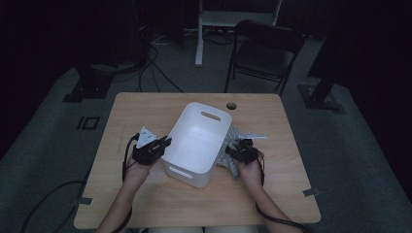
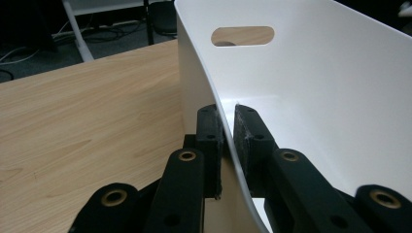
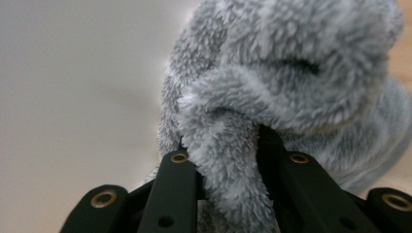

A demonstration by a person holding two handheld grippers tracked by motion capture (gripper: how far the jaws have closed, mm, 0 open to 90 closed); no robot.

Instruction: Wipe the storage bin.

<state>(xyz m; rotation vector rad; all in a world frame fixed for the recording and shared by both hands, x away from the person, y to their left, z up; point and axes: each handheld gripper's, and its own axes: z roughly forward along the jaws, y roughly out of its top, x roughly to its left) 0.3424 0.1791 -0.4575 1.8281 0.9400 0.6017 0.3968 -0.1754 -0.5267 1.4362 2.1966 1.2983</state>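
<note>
A white bin (image 1: 197, 143) sits slantwise at the middle of the table (image 1: 145, 204), and the left gripper (image 1: 163, 144) has its fingers (image 2: 210, 141) closed on the bin's near-left wall, one pad outside and one inside, as the left gripper view shows plainly. The wall is thin, smooth plastic that bows slightly between the pads, so the bin looks light and fairly stiff but slippery; a pinch on the rim should steady it well enough, though it would probably tip or slide if pulled hard from one side. The slot handles (image 2: 242, 36) in the end walls look like the surer places to lift it. Just to the right of the bin, on the table, lies a grey fleece cloth (image 1: 233, 145), bunched up and touching or nearly touching the bin's outer wall. The right gripper (image 1: 237, 154) is clamped on a fold of that cloth (image 3: 272, 73): in the right gripper view a thick roll of pile fills the gap between its fingers (image 3: 175, 189). The cloth is soft, limp and light, with a fluffy nap that gives good friction, so it is unlikely to slip out, but it will droop and trail when raised. Taking a thick bunched fold, as here, seems better than a single edge; the hanging part may catch on the bin's rim if it is carried over too low.
</note>
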